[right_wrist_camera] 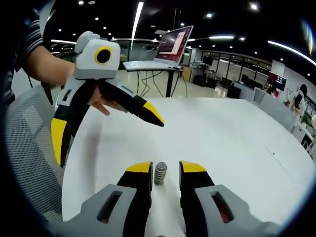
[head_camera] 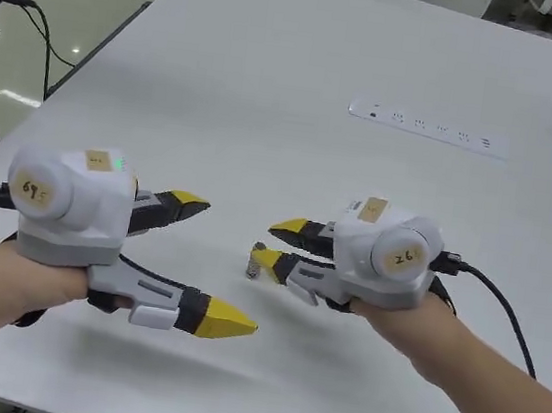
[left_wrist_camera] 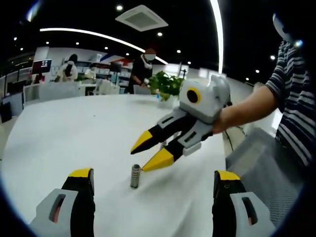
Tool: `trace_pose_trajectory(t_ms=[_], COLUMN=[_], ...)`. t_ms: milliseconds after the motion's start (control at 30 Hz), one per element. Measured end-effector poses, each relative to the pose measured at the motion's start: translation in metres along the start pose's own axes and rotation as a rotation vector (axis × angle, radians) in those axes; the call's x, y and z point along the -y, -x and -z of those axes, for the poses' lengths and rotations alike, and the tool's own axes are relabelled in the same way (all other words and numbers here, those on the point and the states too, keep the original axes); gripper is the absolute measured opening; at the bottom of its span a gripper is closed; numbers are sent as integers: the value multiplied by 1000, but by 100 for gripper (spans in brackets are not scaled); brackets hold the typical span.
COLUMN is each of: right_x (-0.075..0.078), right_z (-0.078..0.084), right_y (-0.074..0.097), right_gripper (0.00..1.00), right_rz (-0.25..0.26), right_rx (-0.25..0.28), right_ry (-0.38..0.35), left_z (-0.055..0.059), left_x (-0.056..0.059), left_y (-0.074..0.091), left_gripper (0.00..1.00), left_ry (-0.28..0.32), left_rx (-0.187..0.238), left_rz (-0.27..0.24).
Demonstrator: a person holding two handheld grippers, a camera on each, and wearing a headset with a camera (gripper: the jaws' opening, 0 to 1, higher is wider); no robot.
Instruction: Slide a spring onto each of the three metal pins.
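Right gripper [right_wrist_camera: 166,168] jaws narrowly parted, tips flanking upright spring [right_wrist_camera: 160,173]; left gripper [head_camera: 211,259] spread wide, empty. Risk: off-centre closing may topple spring, sending it rolling across table [head_camera: 271,85].

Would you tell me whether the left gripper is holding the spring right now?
No, the left gripper has its jaws wide apart, and the spring stands on the table ahead of them.
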State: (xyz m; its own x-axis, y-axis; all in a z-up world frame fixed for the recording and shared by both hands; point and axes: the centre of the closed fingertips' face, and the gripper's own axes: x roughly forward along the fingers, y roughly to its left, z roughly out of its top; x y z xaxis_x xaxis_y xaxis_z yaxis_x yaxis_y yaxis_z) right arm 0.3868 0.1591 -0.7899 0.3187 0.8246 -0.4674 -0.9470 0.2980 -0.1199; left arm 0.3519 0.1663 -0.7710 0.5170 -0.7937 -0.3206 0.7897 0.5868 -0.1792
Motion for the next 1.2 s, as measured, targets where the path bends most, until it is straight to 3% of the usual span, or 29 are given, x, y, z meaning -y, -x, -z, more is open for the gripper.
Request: trace_pose_trajectory(t_ms=[300,567,900,1100,1200], right_x=[10,15,30,34,39], right_z=[1,18,39,53,55], right_y=[38,63,108,131,141], right_gripper=[37,56,78,90,97], right_rz=[41,108,200,226,245], right_rx=[69,81,123,123,164], right_ry=[-72,-110,-150,-165,-230], left_z=[-10,-16,-13,-15,-15], left_x=[3,4,-1,-4,-4], left_y=[-8,-11,-7,-5,-4], left_gripper=[98,98,98,98,99], left_ry=[-9,-12,-49,-42,-44], left_rx=[18,34,18,37,38], left_rz=[2,1,-10,-23,-22])
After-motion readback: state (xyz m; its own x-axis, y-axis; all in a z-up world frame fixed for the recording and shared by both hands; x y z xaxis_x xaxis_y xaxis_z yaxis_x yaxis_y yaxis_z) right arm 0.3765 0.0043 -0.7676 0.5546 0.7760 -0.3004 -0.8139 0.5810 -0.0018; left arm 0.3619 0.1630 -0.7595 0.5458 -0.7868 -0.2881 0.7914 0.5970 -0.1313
